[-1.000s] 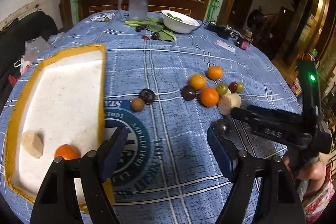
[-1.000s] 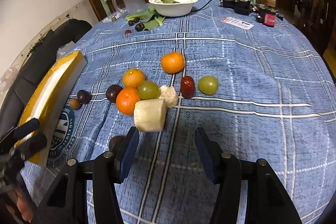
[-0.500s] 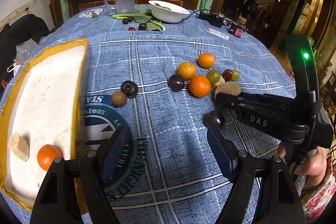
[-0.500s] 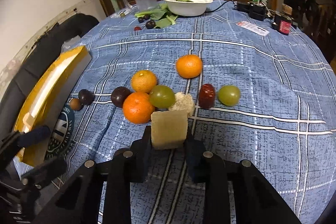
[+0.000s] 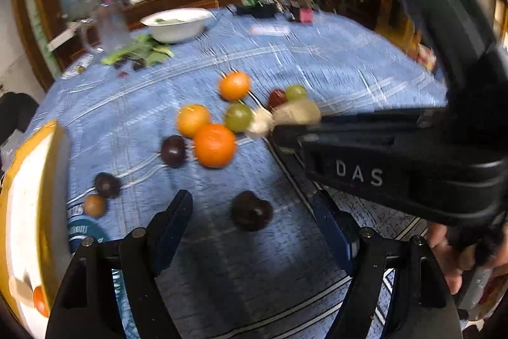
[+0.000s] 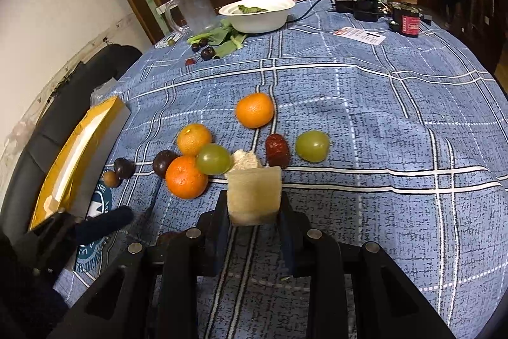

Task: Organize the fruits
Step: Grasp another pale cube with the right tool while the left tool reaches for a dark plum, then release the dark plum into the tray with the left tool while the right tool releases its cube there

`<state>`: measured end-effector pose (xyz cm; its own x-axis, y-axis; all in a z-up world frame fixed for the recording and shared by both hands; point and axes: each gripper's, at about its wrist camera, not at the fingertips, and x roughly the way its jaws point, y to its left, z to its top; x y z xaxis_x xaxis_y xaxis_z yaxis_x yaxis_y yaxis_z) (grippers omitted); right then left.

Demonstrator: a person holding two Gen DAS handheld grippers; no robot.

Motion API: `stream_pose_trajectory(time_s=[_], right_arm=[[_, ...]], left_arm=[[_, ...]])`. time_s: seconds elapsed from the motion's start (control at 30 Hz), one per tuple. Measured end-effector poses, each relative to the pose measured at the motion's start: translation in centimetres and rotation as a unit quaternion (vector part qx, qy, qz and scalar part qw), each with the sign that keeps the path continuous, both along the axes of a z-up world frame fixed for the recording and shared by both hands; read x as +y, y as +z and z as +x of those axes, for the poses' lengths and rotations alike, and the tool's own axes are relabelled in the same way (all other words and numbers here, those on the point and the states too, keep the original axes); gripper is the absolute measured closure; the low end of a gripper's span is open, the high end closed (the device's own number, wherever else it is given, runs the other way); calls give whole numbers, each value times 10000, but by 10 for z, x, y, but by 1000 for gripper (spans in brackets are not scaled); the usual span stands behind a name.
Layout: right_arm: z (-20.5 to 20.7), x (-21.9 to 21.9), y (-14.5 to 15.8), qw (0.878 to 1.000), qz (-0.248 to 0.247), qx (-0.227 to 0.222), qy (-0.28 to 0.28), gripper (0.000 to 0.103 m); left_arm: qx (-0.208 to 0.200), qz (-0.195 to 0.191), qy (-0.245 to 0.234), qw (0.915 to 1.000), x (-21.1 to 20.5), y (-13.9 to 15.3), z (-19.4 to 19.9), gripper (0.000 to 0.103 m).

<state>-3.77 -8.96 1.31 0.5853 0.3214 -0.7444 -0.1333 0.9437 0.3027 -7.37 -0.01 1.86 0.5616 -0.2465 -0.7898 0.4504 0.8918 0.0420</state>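
Observation:
My right gripper [image 6: 254, 207] is shut on a pale cut fruit chunk [image 6: 254, 196], held just above the blue checked cloth. Ahead of it lie three oranges [image 6: 185, 181], two green grapes [image 6: 213, 159], a red date [image 6: 277, 150], a pale lump [image 6: 246, 159] and dark plums [image 6: 163, 162]. My left gripper [image 5: 254, 221] is open low over the cloth. A dark plum [image 5: 250, 215] sits between its blue fingers [image 5: 173, 218], untouched. At the left edge is the yellow-rimmed tray [image 5: 19, 212], holding an orange [image 5: 39, 301] and a pale piece [image 5: 19, 285].
A white bowl [image 6: 257, 13], a glass mug [image 6: 193, 8], green leaves [image 6: 219, 37] and small dark fruits stand at the far side. Black devices [image 6: 362, 5], a red can [image 6: 409, 21] and a card [image 6: 360, 35] lie far right. A hand [image 5: 451, 259] holds the right gripper.
My right gripper closed on the pale chunk. My left gripper swung right, away from the tray, until the dark plum lay between its fingers.

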Motion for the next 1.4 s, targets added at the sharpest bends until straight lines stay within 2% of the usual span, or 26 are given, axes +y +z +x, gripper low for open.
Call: stream_pose_trajectory(time_s=[0.03,0.1,0.13,0.17,0.23,0.4,0.57,0.7,0.9,1.1,1.4], right_arm=[[0,-1,0,10000,12,4,-26,73],[0,-4,0,10000,30,11,-74,73],[0,-4,0,10000,25,3,-82,73],[0,-4,0,10000,5,-10,-80,73],[-2,0,1,9999,-80,-63,-58,73],[-4,4,4,9994,-262,-203,-73,73],[-10,-1,10,9991,-120,-372,-165,73],[-20,-3,22,9981,84,-563,-244,73],[-37,25,39,9974,147,-698,79,73],[-45,74,58,9944,123,-789,687,73],[-40,165,58,9839,99,-598,1679,72]], left_arm=[[29,9,-40,10000,-2,-1,1,32],[0,93,-66,9999,-5,-1,1,51],[9,150,-68,9999,-7,-2,1,66],[-48,247,9,9997,-7,-2,1,74],[-112,242,53,9996,-3,0,-1,80],[25,-205,159,9997,13,7,-3,80],[-310,-570,436,9969,44,32,-17,80],[-583,-894,763,9914,82,51,-30,80],[-732,-1273,1411,9790,142,64,-37,80],[-922,-1339,1987,9665,193,66,-46,79],[-846,-1646,2922,9383,273,55,-48,79]])
